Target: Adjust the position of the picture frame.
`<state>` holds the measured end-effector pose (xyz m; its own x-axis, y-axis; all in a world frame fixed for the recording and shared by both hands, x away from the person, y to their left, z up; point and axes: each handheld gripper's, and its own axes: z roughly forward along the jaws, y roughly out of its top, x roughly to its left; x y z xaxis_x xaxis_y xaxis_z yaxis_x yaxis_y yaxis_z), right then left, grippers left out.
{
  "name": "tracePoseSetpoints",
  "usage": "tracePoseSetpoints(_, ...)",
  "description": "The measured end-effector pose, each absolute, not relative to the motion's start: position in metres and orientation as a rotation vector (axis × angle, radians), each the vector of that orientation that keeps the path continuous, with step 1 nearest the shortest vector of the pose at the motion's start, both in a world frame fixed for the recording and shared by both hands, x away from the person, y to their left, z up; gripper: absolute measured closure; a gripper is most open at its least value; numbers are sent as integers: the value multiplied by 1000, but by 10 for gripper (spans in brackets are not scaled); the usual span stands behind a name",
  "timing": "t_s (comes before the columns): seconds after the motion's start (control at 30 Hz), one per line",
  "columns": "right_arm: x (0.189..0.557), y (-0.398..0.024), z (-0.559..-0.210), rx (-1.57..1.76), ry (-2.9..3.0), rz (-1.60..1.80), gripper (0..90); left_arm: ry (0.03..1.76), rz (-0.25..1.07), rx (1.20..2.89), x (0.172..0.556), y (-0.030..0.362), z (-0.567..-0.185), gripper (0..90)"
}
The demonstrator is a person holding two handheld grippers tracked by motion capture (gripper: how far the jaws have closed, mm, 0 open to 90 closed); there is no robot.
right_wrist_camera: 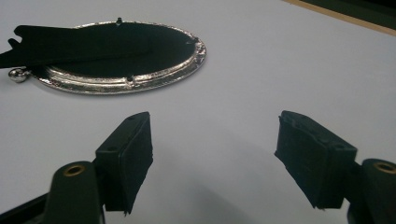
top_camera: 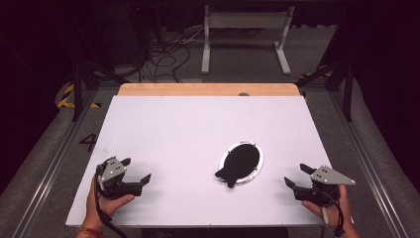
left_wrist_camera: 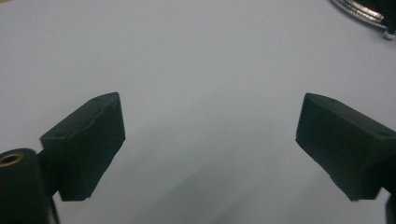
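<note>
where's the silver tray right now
In the high view the silver tray lies right of centre on the white table, nearer the right tool, with a black cloth on it.

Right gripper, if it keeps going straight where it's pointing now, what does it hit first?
Probably the silver oval tray with the black cloth on it. The right gripper stands open, with bare table directly ahead; depth is uncertain.
</note>
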<state>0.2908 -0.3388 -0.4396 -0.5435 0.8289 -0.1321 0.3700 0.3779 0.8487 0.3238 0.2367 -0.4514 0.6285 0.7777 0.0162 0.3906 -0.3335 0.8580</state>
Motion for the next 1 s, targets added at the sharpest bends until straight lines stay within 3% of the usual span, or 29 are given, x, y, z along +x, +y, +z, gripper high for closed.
tracePoseSetpoints(0.3,291,-335,-436,987,2063,1111,268,802,569,1962,311,227,-447,93)
tracePoseSetpoints(0.37,293,-334,-435,966,2100,1121,360,796,576,1960,309,227,-446,93)
tracePoseSetpoints(0.47,295,-331,-436,951,2127,1108,414,791,552,1950,308,225,-445,96)
tracePoseSetpoints(0.5,297,-327,-436,963,2147,1092,506,775,551,1960,307,223,-445,102)
tracePoseSetpoints(0.63,301,-321,-438,966,2184,1047,582,746,542,1989,306,214,-444,137)
tracePoseSetpoints(0.73,311,-313,-439,986,2221,1052,717,753,522,2011,306,203,-442,256)
tracePoseSetpoints(0.8,314,-311,-438,986,2235,1045,750,753,515,2029,306,198,-442,292)
tracePoseSetpoints(0.9,325,-305,-435,983,2268,1029,815,707,483,2065,310,184,-440,448)
tracePoseSetpoints(1.0,334,-300,-430,991,2304,1003,820,650,476,2117,316,171,-437,621)
